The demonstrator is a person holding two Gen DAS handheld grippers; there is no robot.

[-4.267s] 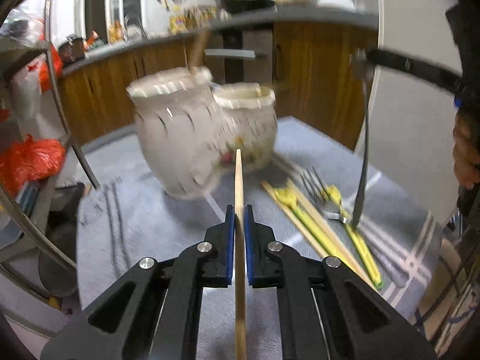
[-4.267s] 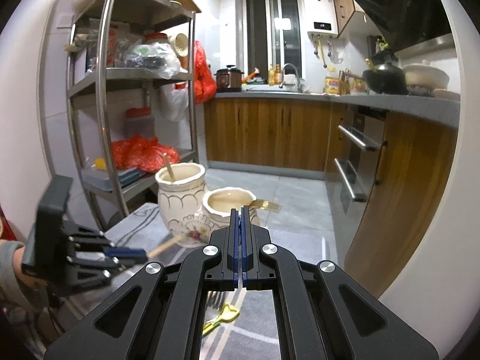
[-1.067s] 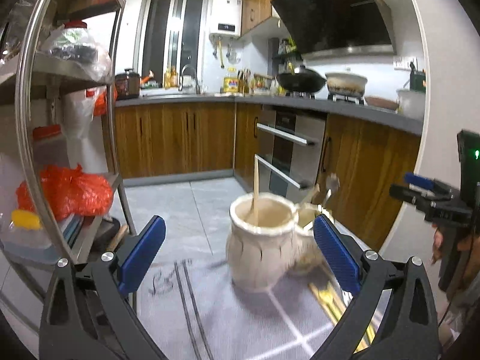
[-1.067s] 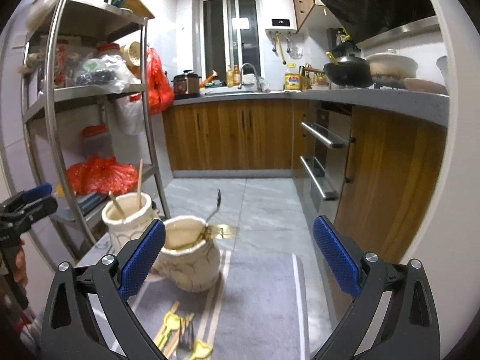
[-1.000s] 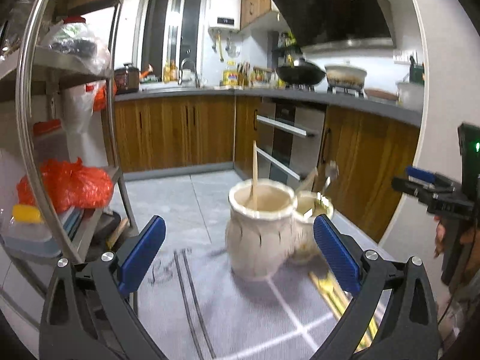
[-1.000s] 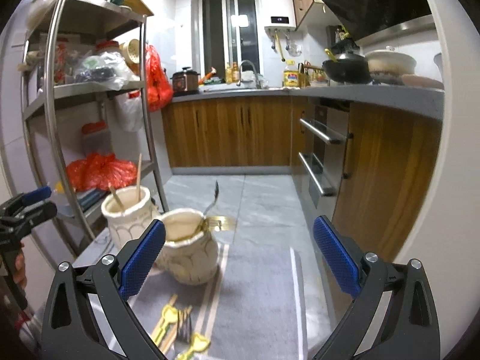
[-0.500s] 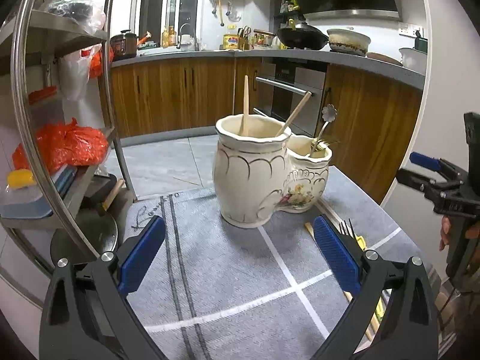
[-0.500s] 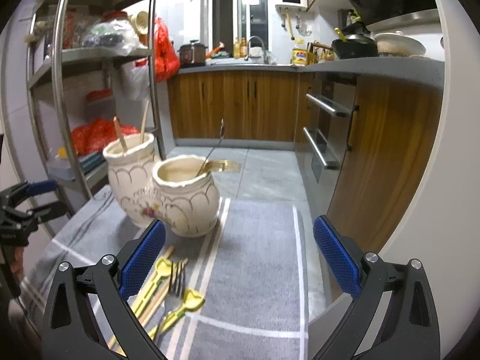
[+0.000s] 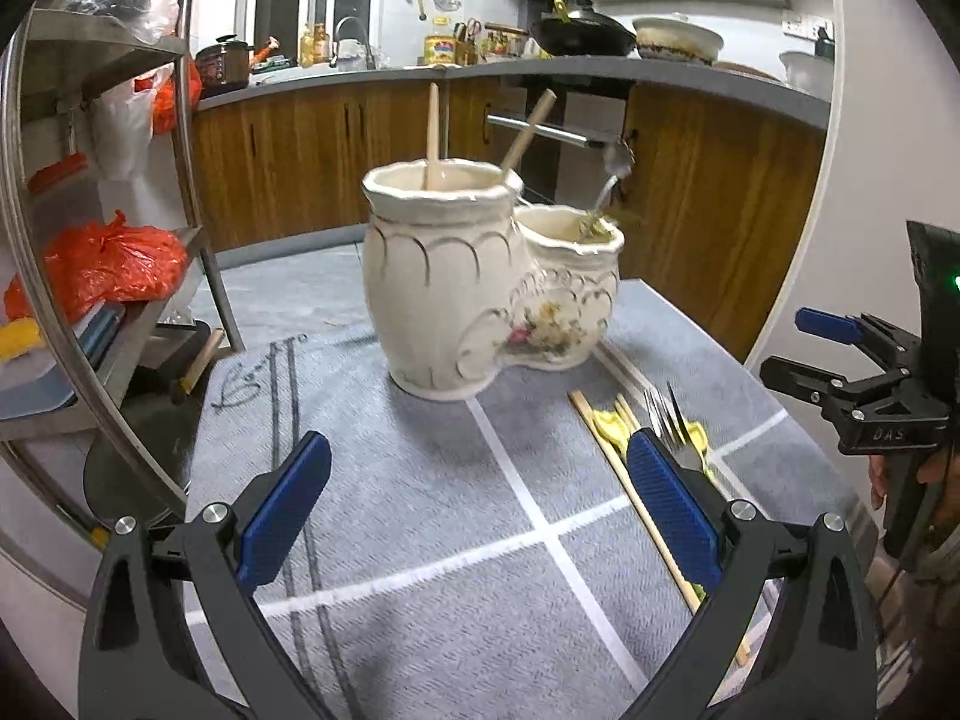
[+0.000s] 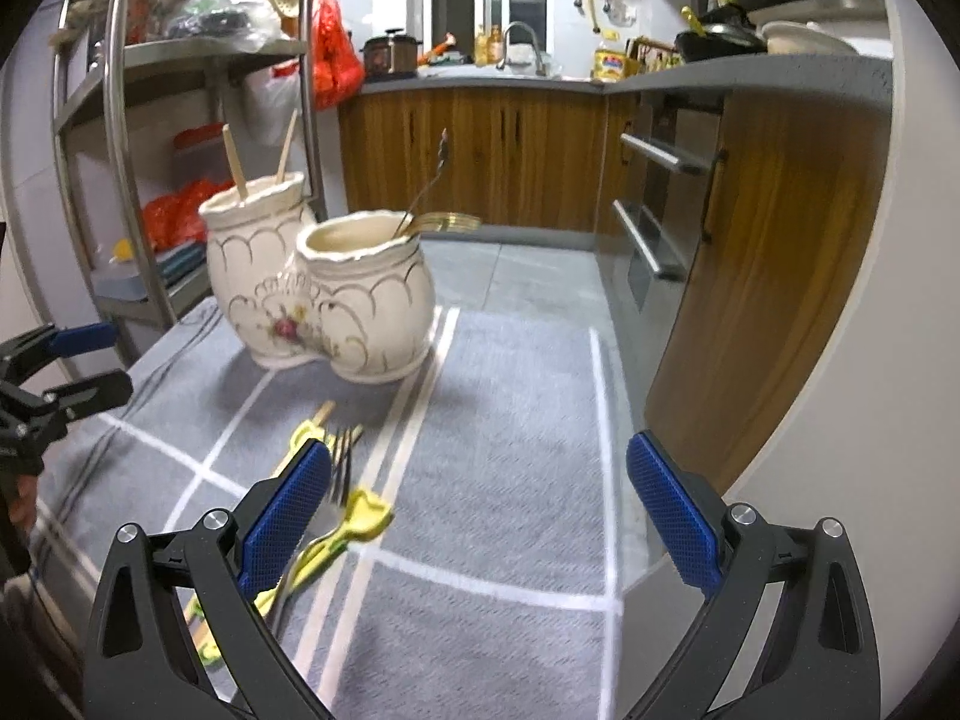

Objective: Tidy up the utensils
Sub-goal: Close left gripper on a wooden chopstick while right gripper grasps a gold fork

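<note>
Luckily, both grippers were spread wide and held nothing. The left gripper point(image 9: 480, 504) hung over the gray mat point(image 9: 420, 528), and the right gripper point(image 10: 480, 510) hung near the fork point(image 10: 342, 468), yellow spoons point(image 10: 366, 516) and chopsticks point(image 9: 636, 498) lying mixed together. The tall jar point(image 9: 441, 276) held two sticks; the short jar point(image 10: 366, 288) held what looked like a spoon. A grab could catch two things at once, or bump the jars.

Two wooden chopsticks point(image 9: 433, 135) are being held upright in the taller cream jar point(image 9: 441, 276), while the left gripper point(image 9: 480, 507) is being held wide apart above the grey cloth point(image 9: 420, 540).
</note>
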